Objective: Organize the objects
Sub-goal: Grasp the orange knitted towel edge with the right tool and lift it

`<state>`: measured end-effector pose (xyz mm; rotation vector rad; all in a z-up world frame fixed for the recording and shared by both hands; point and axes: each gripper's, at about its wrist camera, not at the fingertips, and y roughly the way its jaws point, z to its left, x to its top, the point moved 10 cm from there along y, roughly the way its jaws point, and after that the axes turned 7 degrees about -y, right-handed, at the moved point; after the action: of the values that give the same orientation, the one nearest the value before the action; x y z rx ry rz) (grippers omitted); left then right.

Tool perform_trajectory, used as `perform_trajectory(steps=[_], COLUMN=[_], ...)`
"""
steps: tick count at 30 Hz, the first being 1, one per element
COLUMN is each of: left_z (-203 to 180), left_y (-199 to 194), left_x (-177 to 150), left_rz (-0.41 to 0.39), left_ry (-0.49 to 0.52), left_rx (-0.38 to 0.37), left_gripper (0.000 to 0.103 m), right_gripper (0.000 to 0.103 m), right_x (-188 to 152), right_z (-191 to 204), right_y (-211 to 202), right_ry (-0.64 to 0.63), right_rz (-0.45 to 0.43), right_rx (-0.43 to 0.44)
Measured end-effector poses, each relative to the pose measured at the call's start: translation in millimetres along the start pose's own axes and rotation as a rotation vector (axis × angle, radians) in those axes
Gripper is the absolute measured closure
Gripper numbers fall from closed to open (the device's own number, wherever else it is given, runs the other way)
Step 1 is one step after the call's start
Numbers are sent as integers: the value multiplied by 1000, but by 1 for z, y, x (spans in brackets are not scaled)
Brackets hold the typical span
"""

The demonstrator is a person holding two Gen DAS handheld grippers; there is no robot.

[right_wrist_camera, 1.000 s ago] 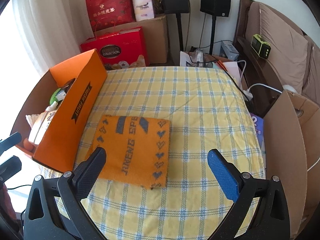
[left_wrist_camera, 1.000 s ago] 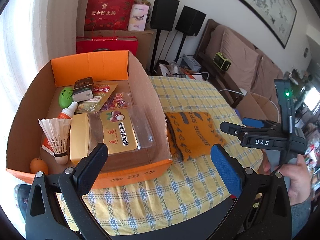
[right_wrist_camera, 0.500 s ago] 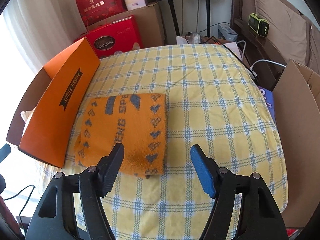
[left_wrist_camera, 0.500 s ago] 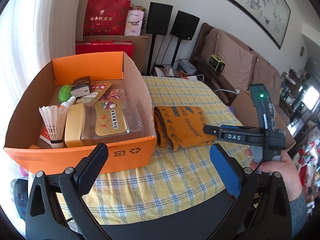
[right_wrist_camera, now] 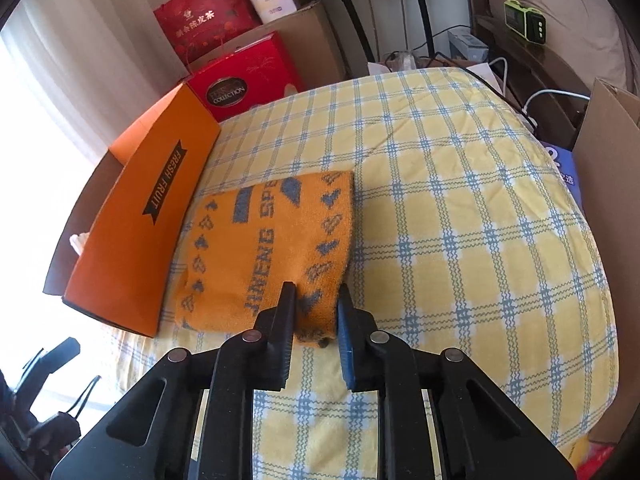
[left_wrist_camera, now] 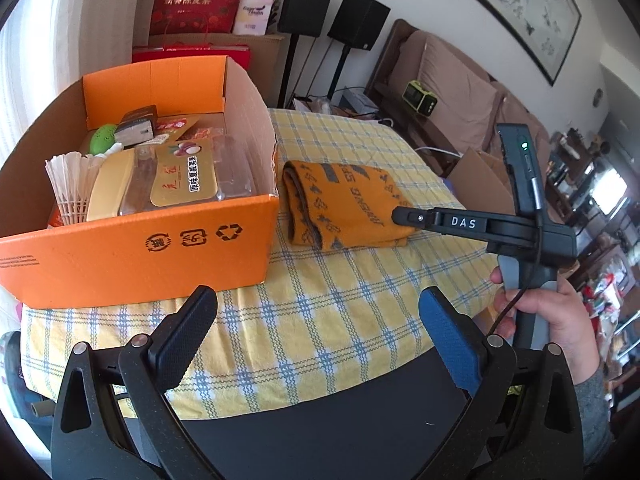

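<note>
At the left, the orange box [left_wrist_camera: 140, 248] stands on the checked tablecloth [left_wrist_camera: 320, 300], filled with packets and a shuttlecock [left_wrist_camera: 70, 184]. Just right of it lies the folded orange towel [right_wrist_camera: 264, 248], close beside the box wall. The left gripper [left_wrist_camera: 316, 332] hangs with its jaws wide apart, holding nothing. The right gripper [right_wrist_camera: 314, 300] has just been closing and now pinches the near edge of the towel.

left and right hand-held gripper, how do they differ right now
The left hand-held gripper stands wide open with nothing between its fingers; the right hand-held gripper has just been closing and pinches the near corner of the orange towel. The left hangs over bare tablecloth; the right is at the towel. Both have one black and one blue pad.
</note>
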<state>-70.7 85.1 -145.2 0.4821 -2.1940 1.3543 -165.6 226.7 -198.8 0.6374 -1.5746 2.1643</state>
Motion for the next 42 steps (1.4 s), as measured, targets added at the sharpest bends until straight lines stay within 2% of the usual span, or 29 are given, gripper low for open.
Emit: perform_trajectory(steps=[7, 17, 26, 34, 39, 40, 41, 42], left_z=[-15, -34, -55, -64, -65, -65, -65, -64], left_y=[9, 17, 29, 40, 53, 56, 58, 62], left_x=[-11, -20, -23, -24, -18, -17, -18, -19], left_rz=[45, 110, 173, 186, 185, 185, 186, 192], left_ry=[24, 9, -11, 19, 26, 28, 29, 27], left_rx=[-33, -117, -198, -185, -158, -152, -145, -141], left_gripper=[3, 3, 3, 2, 2, 2, 2, 2], right_gripper=[89, 91, 94, 97, 92, 85, 74, 68], right_x=[8, 27, -9, -33, -47, -51, -54, -57], right_z=[4, -1, -44, -93, -99, -96, -93, -90], right_y=[-21, -82, -111, -119, -106, -103, -100, -96], right_ry=[9, -8, 19, 100, 159, 160, 164, 171], right_rz=[-57, -163, -148, -134, -94, -85, -78, -71], right_rx=[29, 35, -44, -89, -41, -27, -15, -3])
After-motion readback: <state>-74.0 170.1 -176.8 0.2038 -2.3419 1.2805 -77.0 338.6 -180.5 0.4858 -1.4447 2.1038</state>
